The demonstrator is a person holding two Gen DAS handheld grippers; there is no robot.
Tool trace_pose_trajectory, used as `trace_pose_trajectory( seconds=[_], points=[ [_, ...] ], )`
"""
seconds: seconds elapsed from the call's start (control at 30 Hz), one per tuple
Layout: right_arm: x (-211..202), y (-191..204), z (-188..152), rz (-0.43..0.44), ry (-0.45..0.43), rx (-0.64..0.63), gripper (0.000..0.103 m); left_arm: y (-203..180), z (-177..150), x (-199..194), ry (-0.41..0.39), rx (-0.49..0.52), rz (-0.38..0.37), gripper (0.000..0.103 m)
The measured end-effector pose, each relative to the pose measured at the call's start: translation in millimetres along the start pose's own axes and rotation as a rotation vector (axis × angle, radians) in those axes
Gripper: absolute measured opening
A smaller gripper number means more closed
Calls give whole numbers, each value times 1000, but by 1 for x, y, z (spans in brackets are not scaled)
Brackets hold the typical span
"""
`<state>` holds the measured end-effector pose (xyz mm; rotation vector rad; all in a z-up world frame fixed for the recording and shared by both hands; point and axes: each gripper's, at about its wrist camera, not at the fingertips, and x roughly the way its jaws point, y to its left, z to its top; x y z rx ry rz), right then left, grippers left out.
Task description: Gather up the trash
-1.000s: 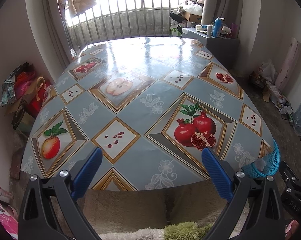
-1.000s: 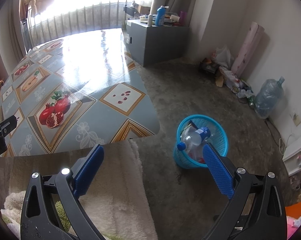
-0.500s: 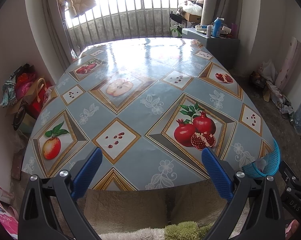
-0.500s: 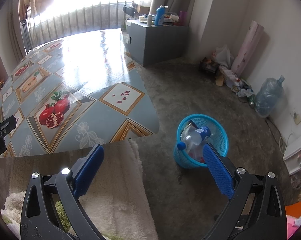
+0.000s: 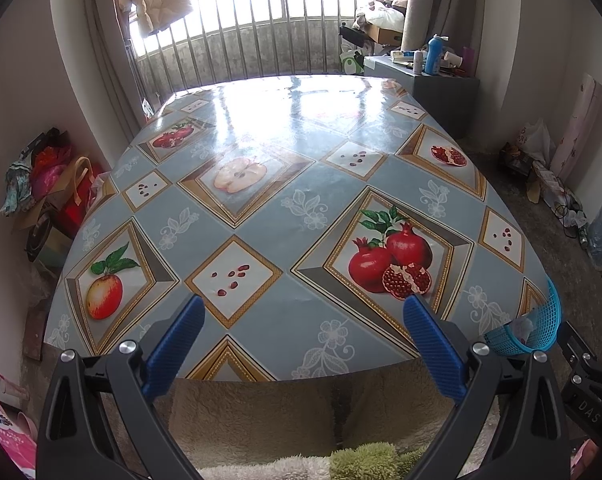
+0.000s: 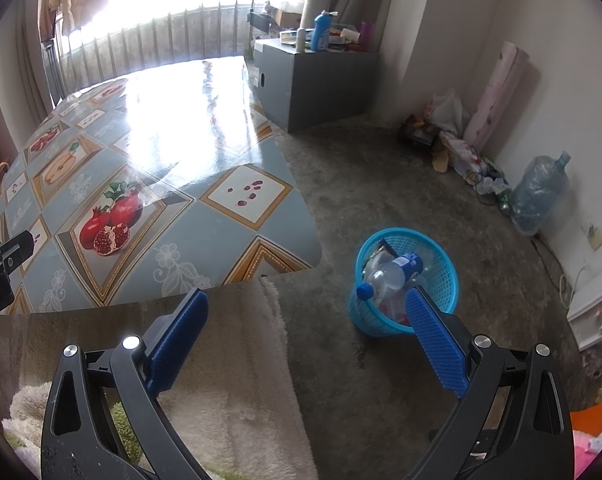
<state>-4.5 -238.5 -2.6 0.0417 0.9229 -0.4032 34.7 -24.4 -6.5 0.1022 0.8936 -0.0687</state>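
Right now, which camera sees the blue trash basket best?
The right wrist view. There the whole blue basket stands on the floor beside the table, with a plastic bottle lying on top of the trash inside. The left wrist view catches only a slice of its rim past the table corner.

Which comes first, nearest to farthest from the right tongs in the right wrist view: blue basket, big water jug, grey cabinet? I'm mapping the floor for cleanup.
1. Blue basket: on the floor just ahead of the right tongs, by the right finger.
2. Big water jug: farther right, against the wall.
3. Grey cabinet: far end, beyond the table.
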Motion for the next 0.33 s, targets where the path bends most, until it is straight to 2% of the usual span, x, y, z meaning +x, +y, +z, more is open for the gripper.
trace_pose_trajectory(
  seconds=[0.33],
  points=[
    [0,1,0,0,-1,-1,95,1,-1,-1,0,-5,4,97]
  ],
)
